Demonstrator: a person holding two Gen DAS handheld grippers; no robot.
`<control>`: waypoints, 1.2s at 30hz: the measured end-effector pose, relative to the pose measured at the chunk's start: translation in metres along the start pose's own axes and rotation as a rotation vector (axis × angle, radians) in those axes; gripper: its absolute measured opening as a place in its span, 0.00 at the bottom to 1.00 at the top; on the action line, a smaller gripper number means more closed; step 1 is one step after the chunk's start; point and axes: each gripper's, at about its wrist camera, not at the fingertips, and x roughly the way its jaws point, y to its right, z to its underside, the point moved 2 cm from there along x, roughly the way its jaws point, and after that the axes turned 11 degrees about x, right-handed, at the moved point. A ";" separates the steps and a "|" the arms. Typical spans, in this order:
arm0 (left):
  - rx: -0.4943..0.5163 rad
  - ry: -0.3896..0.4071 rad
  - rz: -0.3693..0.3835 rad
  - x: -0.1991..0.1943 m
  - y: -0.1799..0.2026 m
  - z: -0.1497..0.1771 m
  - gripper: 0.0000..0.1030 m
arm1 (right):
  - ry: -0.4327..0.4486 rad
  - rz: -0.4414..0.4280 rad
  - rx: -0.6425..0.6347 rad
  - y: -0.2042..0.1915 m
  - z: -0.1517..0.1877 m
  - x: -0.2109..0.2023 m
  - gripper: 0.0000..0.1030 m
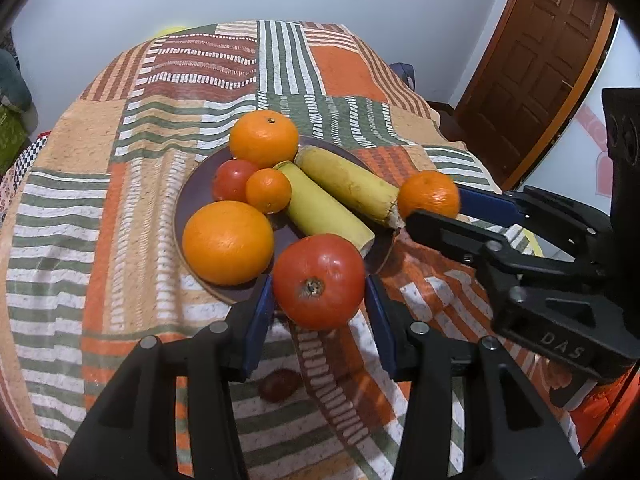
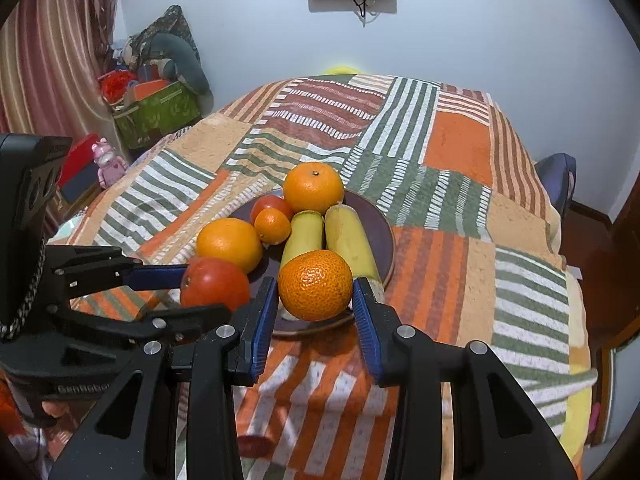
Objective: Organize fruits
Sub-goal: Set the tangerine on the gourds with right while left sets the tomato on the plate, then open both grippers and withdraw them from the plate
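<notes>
From the left wrist view, the left hand-held gripper point(image 1: 319, 300) has its blue pads clamped on a large red tomato point(image 1: 319, 281), held up off the cloth at the near edge of the dark round plate point(image 1: 192, 192). On that plate lie two peeled-looking yellow banana pieces point(image 1: 332, 204) side by side, with a big orange point(image 1: 228, 243) at the plate's near left, another orange point(image 1: 264, 138) at its far side, and a small tomato point(image 1: 233, 178) touching a small mandarin point(image 1: 268, 191) between them. At the plate's right edge, the right hand-held gripper point(image 1: 436, 210) grips a dimpled mandarin point(image 1: 429, 195). A dark red fruit point(image 1: 279, 385) sits on the patchwork striped tablecloth point(image 1: 100, 220) over the worktop, nearer than the plate.

Over to the right wrist view: the right hand-held gripper point(image 2: 316, 304) is squeezed on the dimpled mandarin point(image 2: 315, 285), above the plate's point(image 2: 380, 232) near rim. Left of the plate, the left hand-held gripper point(image 2: 192, 292) carries the large red tomato point(image 2: 215, 283).
</notes>
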 end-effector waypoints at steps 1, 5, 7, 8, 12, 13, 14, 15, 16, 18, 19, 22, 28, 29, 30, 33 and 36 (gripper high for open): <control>-0.002 -0.001 0.001 0.002 -0.001 -0.001 0.45 | -0.001 -0.002 0.001 0.000 -0.001 0.003 0.34; -0.009 0.003 0.004 0.007 -0.005 -0.004 0.44 | -0.010 -0.009 0.010 0.005 -0.006 0.012 0.34; -0.001 0.018 -0.005 0.007 -0.005 -0.006 0.44 | -0.015 -0.019 0.020 0.007 -0.009 0.016 0.34; 0.004 0.026 -0.012 0.006 -0.005 -0.008 0.44 | -0.016 -0.022 0.022 0.008 -0.010 0.017 0.34; 0.010 0.038 -0.030 0.005 -0.007 -0.013 0.44 | -0.023 -0.025 0.017 0.007 -0.012 0.025 0.34; 0.007 0.037 -0.029 0.005 -0.009 -0.013 0.44 | -0.026 -0.026 0.014 0.006 -0.012 0.026 0.34; 0.003 0.037 -0.029 0.006 -0.010 -0.013 0.44 | -0.030 -0.026 0.011 0.005 -0.012 0.028 0.35; 0.000 0.036 -0.028 0.006 -0.011 -0.012 0.44 | -0.033 -0.025 0.009 0.005 -0.011 0.030 0.35; -0.003 0.035 -0.028 0.006 -0.012 -0.011 0.44 | -0.037 -0.023 0.007 0.005 -0.011 0.032 0.35; -0.006 0.035 -0.028 0.005 -0.013 -0.010 0.44 | -0.049 -0.022 0.005 0.004 -0.009 0.035 0.35; -0.006 0.038 -0.031 0.005 -0.013 -0.009 0.44 | -0.048 -0.023 0.006 0.005 -0.009 0.035 0.36; -0.008 0.040 -0.033 0.002 -0.012 -0.008 0.44 | -0.039 -0.019 0.016 0.007 -0.011 0.033 0.46; -0.004 0.052 -0.043 -0.010 -0.009 -0.006 0.44 | -0.016 -0.017 0.022 0.008 -0.010 0.017 0.47; -0.004 0.054 -0.044 -0.012 -0.009 -0.005 0.44 | -0.012 -0.018 0.025 0.008 -0.010 0.014 0.47; -0.005 0.056 -0.045 -0.016 -0.008 -0.004 0.44 | -0.006 -0.018 0.029 0.008 -0.009 0.009 0.47; -0.001 0.066 -0.052 -0.028 -0.006 -0.001 0.44 | 0.006 -0.015 0.035 0.007 -0.006 -0.004 0.47; 0.006 0.074 -0.060 -0.042 -0.003 0.004 0.44 | 0.015 -0.013 0.041 0.006 0.000 -0.018 0.47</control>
